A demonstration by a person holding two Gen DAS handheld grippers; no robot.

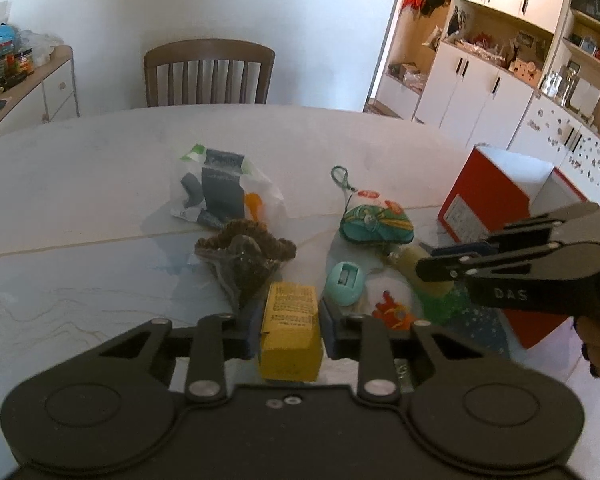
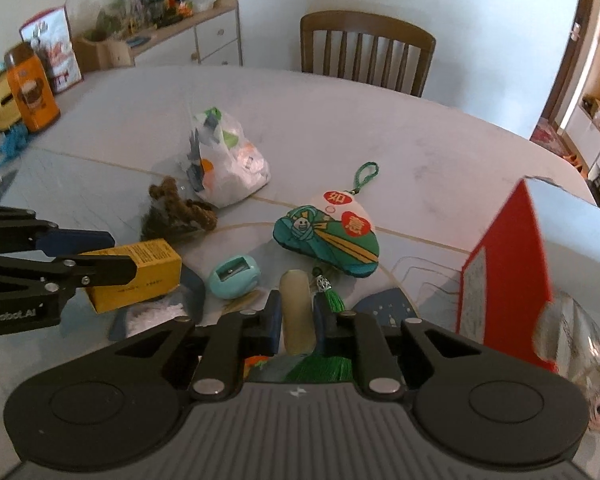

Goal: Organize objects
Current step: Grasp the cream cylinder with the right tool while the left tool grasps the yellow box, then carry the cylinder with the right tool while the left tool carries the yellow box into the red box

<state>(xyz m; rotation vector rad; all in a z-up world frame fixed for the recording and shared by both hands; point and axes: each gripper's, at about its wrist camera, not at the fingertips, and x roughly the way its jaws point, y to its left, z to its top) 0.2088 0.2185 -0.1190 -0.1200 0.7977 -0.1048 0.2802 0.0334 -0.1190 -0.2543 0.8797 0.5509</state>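
**Both hand-held grippers clamped on items above the counter**

The left hand-held gripper (image 1: pixel 287 320) has its blue-padded fingers pressed against the two sides of a small yellow box (image 1: pixel 290 332), which sits lengthwise between them and pokes out ahead of the tips. In the right wrist view the same yellow box (image 2: pixel 140 274) is seen held off the counter (image 2: pixel 380 120), to the left of a teal pencil sharpener (image 2: pixel 233 277).

The right hand-held gripper (image 2: pixel 297 320) is closed on a pale cream cylinder (image 2: pixel 297 312) standing between its fingers, with a green tassel (image 2: pixel 332 300) just beside its right finger.

Ahead on the counter lie a teal embroidered charm (image 2: pixel 332 236) with a green loop, a clear bag of small items (image 2: pixel 228 164), and a dark brown fuzzy bundle (image 2: pixel 176 212). A red box (image 2: pixel 512 256) stands at the right, near the right hand-held gripper. A wooden chair (image 2: pixel 364 52) sits at the far edge.
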